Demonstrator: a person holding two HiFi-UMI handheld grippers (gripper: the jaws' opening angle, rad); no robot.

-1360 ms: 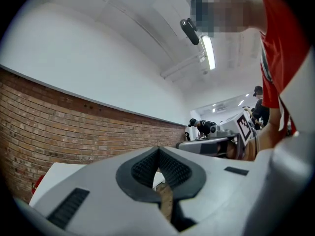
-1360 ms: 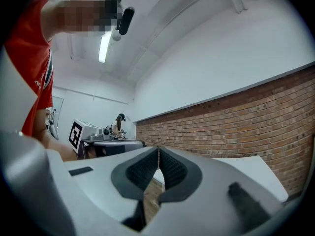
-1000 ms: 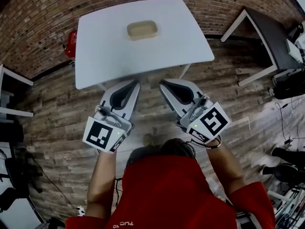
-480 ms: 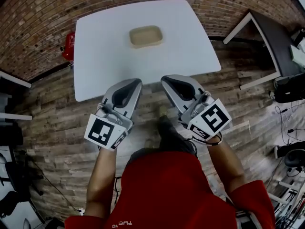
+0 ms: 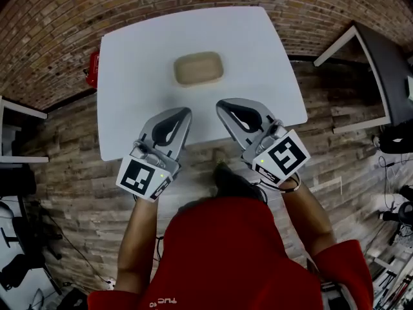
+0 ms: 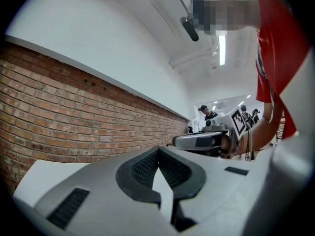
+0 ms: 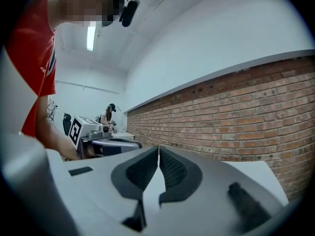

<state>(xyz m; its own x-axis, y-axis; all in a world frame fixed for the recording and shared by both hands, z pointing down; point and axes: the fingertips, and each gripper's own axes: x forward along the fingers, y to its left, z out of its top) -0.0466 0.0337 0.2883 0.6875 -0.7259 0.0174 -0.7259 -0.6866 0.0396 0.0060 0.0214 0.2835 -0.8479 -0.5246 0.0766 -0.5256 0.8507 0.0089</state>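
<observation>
A shallow tan tray [image 5: 198, 68] lies on the white table [image 5: 129, 76], towards its far side. My left gripper [image 5: 186, 111] hangs over the table's near edge, shut with nothing between its jaws. My right gripper [image 5: 221, 104] is beside it, a little further over the table, also shut and empty. Both point at the tray from a short way off. In the left gripper view the left gripper [image 6: 158, 149] shows its jaw tips meeting, with brick wall beyond. The right gripper [image 7: 158, 148] looks the same in its own view.
A brick wall [image 5: 58, 18] runs behind the table, above a wood-plank floor [image 5: 71, 166]. A red object [image 5: 92, 70] sits at the table's left edge. A dark table [image 5: 387, 63] stands to the right. People work at benches far behind [image 7: 106, 117].
The person has stepped towards the table. Both grippers now reach over its near edge, and the tray is closer. Both gripper views have tipped down, so more brick wall shows.
</observation>
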